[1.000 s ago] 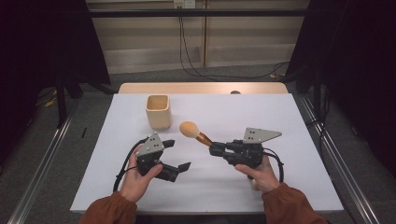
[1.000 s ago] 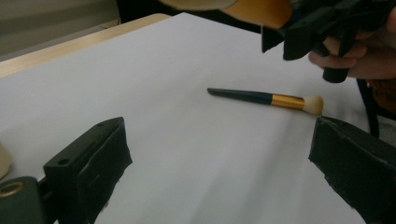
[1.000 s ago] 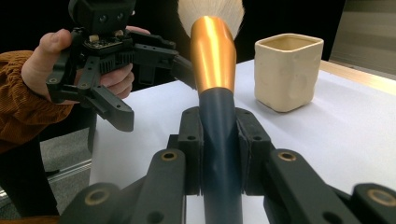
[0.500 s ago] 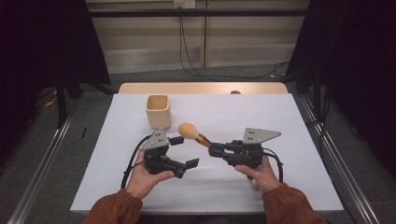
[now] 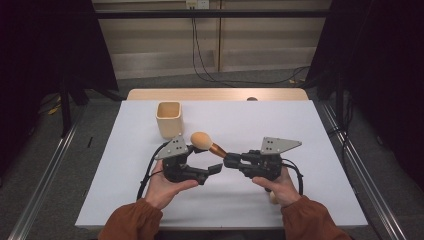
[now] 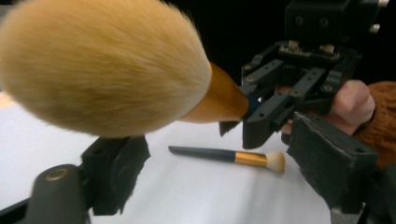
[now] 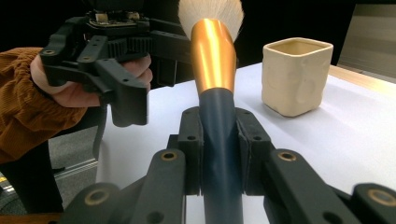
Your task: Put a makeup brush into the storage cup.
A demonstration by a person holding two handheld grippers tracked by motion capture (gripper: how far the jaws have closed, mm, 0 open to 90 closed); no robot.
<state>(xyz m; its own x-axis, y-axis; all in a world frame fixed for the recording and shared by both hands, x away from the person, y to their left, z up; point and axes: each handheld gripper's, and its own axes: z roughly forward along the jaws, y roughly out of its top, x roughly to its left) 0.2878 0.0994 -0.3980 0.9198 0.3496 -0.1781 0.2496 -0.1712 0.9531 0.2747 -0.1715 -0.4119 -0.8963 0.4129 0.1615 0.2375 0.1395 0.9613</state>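
A large makeup brush has a fluffy tan head (image 5: 201, 140), a gold ferrule (image 6: 219, 100) and a dark blue handle (image 7: 219, 140). My right gripper (image 5: 230, 160) is shut on that handle and holds the brush level above the table, head pointing left. My left gripper (image 5: 209, 162) sits just left of it, jaws turned toward the brush. In the left gripper view its own fingers (image 6: 116, 172) stand apart below the brush head (image 6: 102, 65). They have just been closing and press on nothing. The right gripper (image 6: 299, 84) faces it close by.
A cream square cup (image 5: 169, 119) stands upright on the white table (image 5: 300, 125), behind the left gripper. A smaller brush (image 6: 229, 156) with a dark handle and pale tip lies flat on the table under the right gripper. Metal rails run along both table sides.
The left gripper has moved right, toward the brush, and its jaws stand narrower than before. The right gripper and its brush have kept still.
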